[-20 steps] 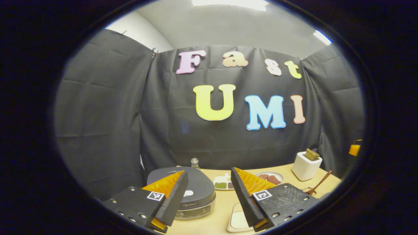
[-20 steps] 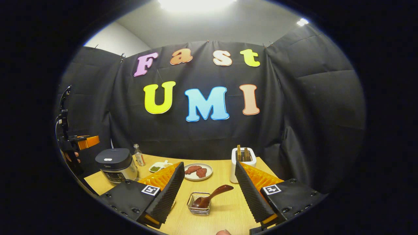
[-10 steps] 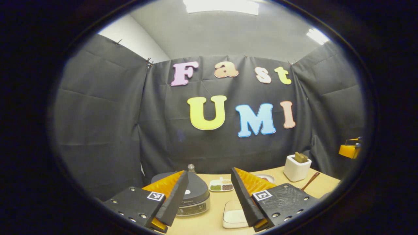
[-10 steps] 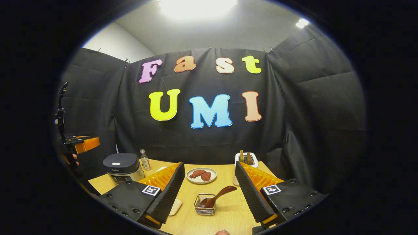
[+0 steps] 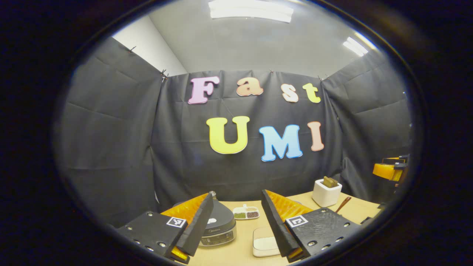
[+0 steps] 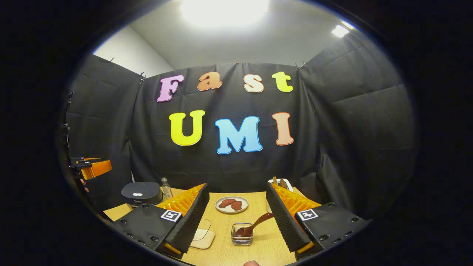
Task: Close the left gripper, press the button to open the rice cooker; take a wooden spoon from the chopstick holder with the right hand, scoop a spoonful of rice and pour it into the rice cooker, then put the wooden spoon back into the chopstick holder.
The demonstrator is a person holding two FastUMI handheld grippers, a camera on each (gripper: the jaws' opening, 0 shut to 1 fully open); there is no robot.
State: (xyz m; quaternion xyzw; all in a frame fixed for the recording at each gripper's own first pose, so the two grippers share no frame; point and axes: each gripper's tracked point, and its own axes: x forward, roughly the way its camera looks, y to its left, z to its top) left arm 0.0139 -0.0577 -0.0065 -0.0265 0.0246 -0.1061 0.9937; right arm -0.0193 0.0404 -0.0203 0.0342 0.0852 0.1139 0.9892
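Note:
The dark rice cooker stands with its lid down, low in the left gripper view, just beyond my left gripper, which is open and holds nothing. In the right gripper view the rice cooker is at the far left of the table. A wooden spoon leans in a small wire holder between the fingers of my right gripper, which is open, empty and well short of it. A white dish of rice lies right of the cooker. The spoon handle shows at right.
A white box holder with brown pieces stands at the back right. A plate of meat, a small bottle and a divided dish of beans sit toward the back of the wooden table. The left gripper hovers far left.
Both views have drawn back from the table: the cooker, dishes and spoon holder look smaller and lower. Both grippers stay open and empty.

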